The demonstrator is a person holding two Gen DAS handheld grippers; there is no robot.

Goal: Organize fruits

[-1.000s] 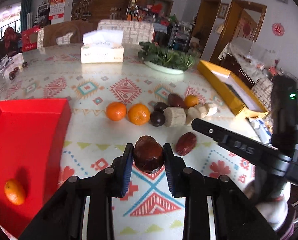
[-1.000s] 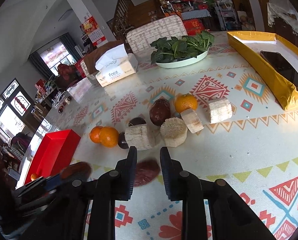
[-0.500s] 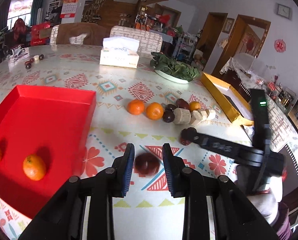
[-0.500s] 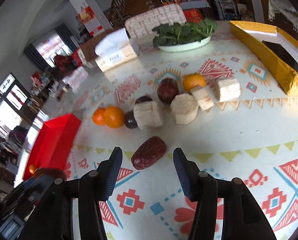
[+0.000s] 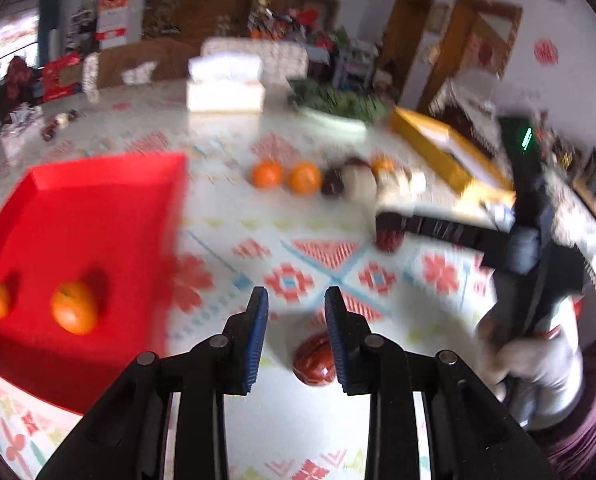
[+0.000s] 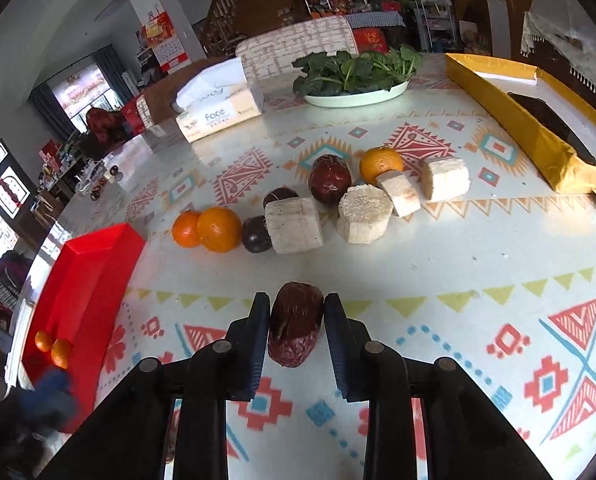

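Right wrist view: the right gripper (image 6: pixel 291 322) is clenching a wrinkled red date (image 6: pixel 295 324) across its narrow middle, just above the table (image 6: pixel 478 264) near its front edge; judged light, soft-skinned and easily bruised. Left gripper (image 5: pixel 291 330) is standing clenched and seemingly empty, a second dark date (image 5: pixel 314 362) lying below its fingers. Farther off, oranges (image 6: pixel 207 229) are waiting mid-table, the red tray (image 6: pixel 97 264) sitting toward the left edge.

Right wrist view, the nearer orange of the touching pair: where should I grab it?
Come from above and close the jaws on the orange at its near and far sides. It is round, so any diameter would do, but a second orange sits against its left and a dark round fruit against its right, leaving no gap there. Front and back look clear.
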